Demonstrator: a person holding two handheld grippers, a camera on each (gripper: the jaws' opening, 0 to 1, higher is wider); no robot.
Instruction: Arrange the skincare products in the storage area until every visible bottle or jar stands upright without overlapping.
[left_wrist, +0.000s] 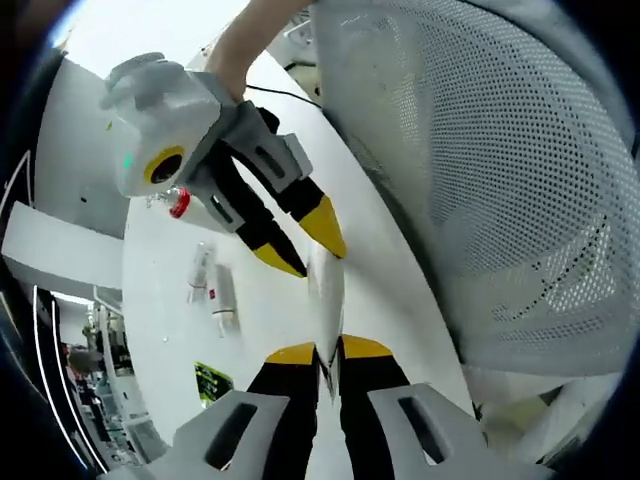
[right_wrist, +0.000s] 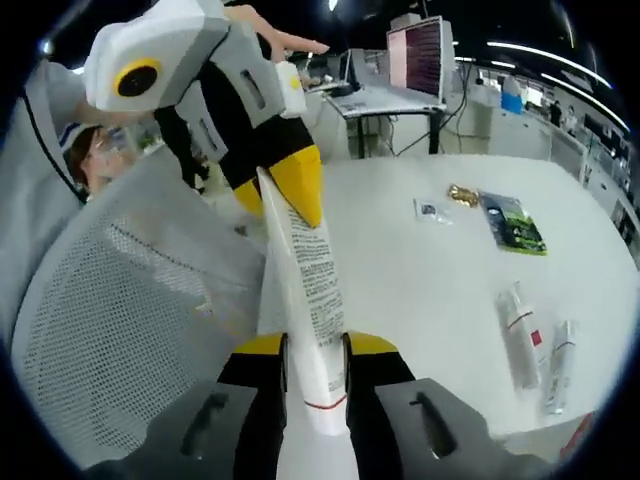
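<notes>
A long white tube (left_wrist: 328, 295) with small print (right_wrist: 312, 270) hangs in the air over the white table (right_wrist: 430, 290), held at both ends. My left gripper (left_wrist: 328, 352) is shut on one end, its yellow-tipped jaws pressing the thin crimped edge. My right gripper (right_wrist: 316, 345) is shut on the other end, near a red line on the tube. In the left gripper view the right gripper (left_wrist: 303, 243) comes in from the upper left. In the right gripper view the left gripper (right_wrist: 272, 190) comes down from above.
Two more white tubes (right_wrist: 520, 345) (right_wrist: 560, 365) lie flat on the table, also seen in the left gripper view as tubes (left_wrist: 215, 285). A green packet (right_wrist: 515, 222), a small sachet (right_wrist: 428, 210) and a red-capped item (left_wrist: 180, 205) lie nearby. A white mesh chair (right_wrist: 120, 320) stands close beside the table.
</notes>
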